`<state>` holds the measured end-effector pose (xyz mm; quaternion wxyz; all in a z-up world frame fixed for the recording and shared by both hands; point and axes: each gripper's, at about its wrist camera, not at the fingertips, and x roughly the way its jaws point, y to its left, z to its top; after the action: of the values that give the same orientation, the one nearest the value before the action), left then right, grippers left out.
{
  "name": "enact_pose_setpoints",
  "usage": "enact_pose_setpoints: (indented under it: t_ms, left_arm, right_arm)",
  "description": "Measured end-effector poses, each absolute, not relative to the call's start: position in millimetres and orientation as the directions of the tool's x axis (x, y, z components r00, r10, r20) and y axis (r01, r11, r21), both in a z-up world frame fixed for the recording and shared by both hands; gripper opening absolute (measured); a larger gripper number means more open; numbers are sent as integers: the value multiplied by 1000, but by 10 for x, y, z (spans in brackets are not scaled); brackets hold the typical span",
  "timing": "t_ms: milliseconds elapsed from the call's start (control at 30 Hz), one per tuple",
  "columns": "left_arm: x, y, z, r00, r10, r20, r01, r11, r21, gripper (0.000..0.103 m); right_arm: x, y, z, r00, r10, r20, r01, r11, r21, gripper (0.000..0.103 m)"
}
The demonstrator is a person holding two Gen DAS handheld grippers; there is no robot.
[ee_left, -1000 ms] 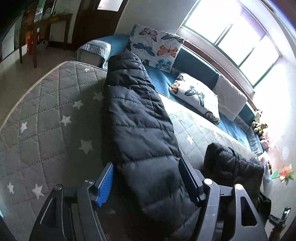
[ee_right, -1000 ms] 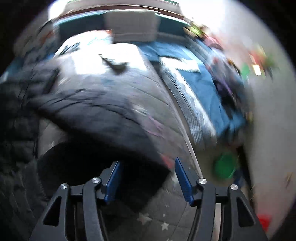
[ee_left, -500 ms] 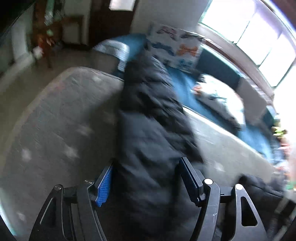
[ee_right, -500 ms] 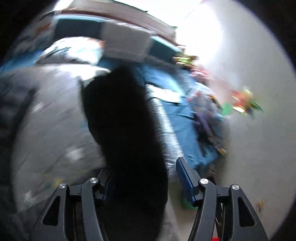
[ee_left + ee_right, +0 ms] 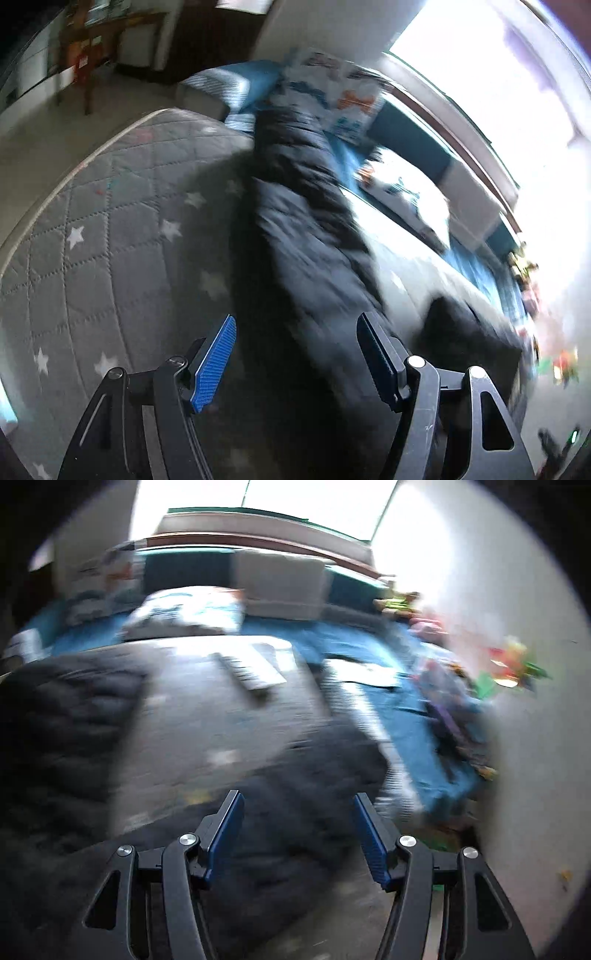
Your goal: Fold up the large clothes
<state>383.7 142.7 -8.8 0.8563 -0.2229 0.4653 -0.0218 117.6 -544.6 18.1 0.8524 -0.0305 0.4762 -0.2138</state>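
Note:
A black quilted jacket lies lengthways on a grey mattress with white stars. My left gripper hovers over the jacket's near end with its jaws apart. The blue left pad shows bare, clear of the cloth. A separate dark bundle of the jacket sits to the right. In the right wrist view, my right gripper stands open above a dark fold of the jacket that lies on the mattress. The jacket's main bulk fills the left. Both views are blurred.
Butterfly pillows and blue bedding lie beyond the mattress under a bright window. A flat grey object rests on the mattress. Toys crowd the white wall at right. A wooden table stands on the floor at far left.
The dark fold that hung in front of the right gripper now lies low on the mattress, and that view has tilted up. The left view has swung slightly; its pad now stands clear of the jacket.

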Motion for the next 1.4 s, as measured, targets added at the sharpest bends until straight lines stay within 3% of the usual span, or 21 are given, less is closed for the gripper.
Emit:
enact_pose_setpoints:
  t_ms: [233,400,500,667,1000,1233,1400]
  left_arm:
    - [3210,609,185,540,-307,-784,97,948,-304,72]
    - [3245,28,343,479,-436,-762,243,900,-362,72]
    - [3443,-264,382,450,-472,-758,279,881,-383,82]
    - [4104,-560,270,400,-522,-753,235,853,-467,84]
    - [5393,-534,-323,323,-592,-738,25,785,-619,84]
    - [5760,-540,-702,275,-594,-756,-44,778,-627,84]
    - [5909,-616,-963,231,-651,-723,-101,723,-683,84]
  right_arm:
    - [1101,-4408,105,477,-99,-873,33,995,-95,66]
    - [1278,-3916,58,432,59,-900,-92,995,21,66]
    - [1610,-3890,36,408,131,-903,-96,990,100,66]
    - [2249,-4119,-21,394,270,-879,-5,957,291,66]
    - [3028,-5068,-457,472,286,-834,245,866,436,66]
    - [3251,-5330,-786,491,352,-797,284,800,529,66]
    - [3445,-5369,-989,471,401,-786,277,779,563,67]
